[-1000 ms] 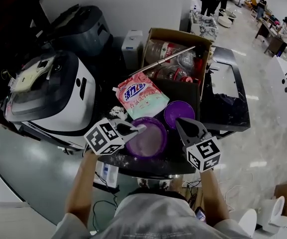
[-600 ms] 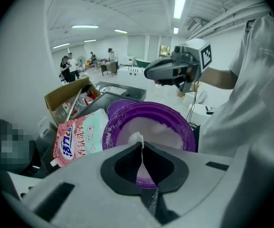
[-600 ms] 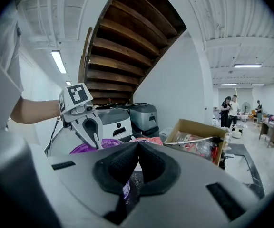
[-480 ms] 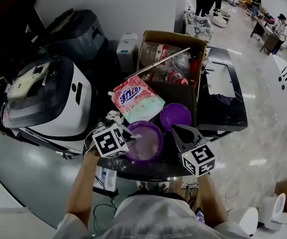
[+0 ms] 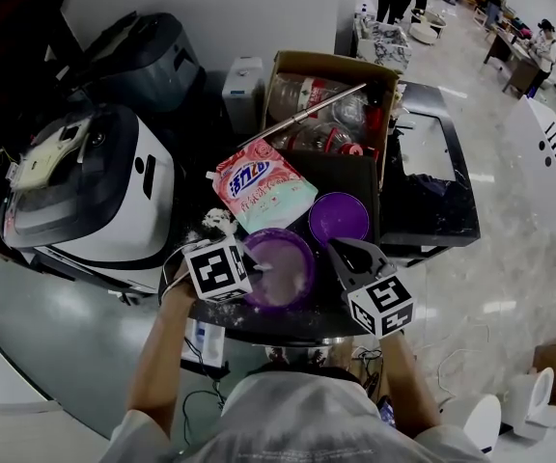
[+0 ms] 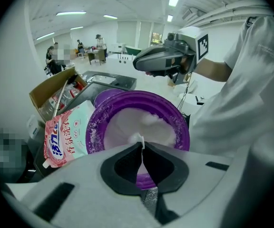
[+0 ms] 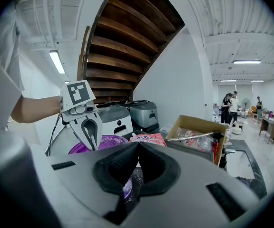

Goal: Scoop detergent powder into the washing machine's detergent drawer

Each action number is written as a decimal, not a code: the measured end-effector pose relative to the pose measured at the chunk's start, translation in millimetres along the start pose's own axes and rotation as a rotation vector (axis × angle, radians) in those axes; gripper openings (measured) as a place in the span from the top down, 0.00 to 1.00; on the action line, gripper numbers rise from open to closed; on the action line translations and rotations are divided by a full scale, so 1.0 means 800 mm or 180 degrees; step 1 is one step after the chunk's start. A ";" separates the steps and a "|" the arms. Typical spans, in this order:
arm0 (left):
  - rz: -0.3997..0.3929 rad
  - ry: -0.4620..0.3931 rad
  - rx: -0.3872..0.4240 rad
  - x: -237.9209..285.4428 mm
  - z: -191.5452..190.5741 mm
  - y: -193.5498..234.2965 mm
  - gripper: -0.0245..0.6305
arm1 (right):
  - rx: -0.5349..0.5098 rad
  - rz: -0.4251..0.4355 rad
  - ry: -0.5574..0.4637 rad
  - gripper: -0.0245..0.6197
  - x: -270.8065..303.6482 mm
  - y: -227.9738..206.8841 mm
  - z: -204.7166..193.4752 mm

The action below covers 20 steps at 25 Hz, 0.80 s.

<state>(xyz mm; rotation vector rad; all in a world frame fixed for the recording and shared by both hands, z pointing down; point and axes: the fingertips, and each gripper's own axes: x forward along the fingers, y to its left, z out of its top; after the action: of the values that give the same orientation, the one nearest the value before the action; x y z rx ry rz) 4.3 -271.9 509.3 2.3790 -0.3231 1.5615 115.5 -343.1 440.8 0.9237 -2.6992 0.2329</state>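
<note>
left gripper point(image 6: 142, 145): fingers closed on the thin white scoop point(image 6: 138, 138), above the purple bowl point(image 6: 93, 127) of detergent powder point(image 6: 127, 127) on the worktop point(image 5: 288, 324). right gripper point(image 5: 348, 251): fingers together, nothing gripped, just right of the bowl. washing machine point(image 5: 95, 191) stands left.

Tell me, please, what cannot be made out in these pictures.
1. Detergent drawer: none can be picked out on the white machine in any view.
2. White strip pinched in the left claw: the left gripper view shows only its edge; the claw hides the rest.
3. Small print on the pink bag: too small in every view.
</note>
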 end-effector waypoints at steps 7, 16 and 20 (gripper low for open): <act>-0.0261 0.0134 0.0126 0.007 -0.001 -0.016 0.94 | 0.0025 -0.0024 0.0047 0.96 -0.003 -0.005 -0.008; -0.0476 0.0303 0.0281 0.008 -0.001 -0.029 0.94 | 0.0044 -0.0016 0.0032 0.96 -0.004 -0.004 -0.009; -0.0593 0.0387 0.0358 0.008 -0.002 -0.036 0.94 | 0.0055 -0.0022 0.0033 0.96 -0.006 -0.007 -0.010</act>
<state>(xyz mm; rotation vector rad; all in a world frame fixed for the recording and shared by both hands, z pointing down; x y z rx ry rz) 15.1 -244.9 512.6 2.3057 0.0121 1.6653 124.5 -343.0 447.3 0.9341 -2.6882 0.2592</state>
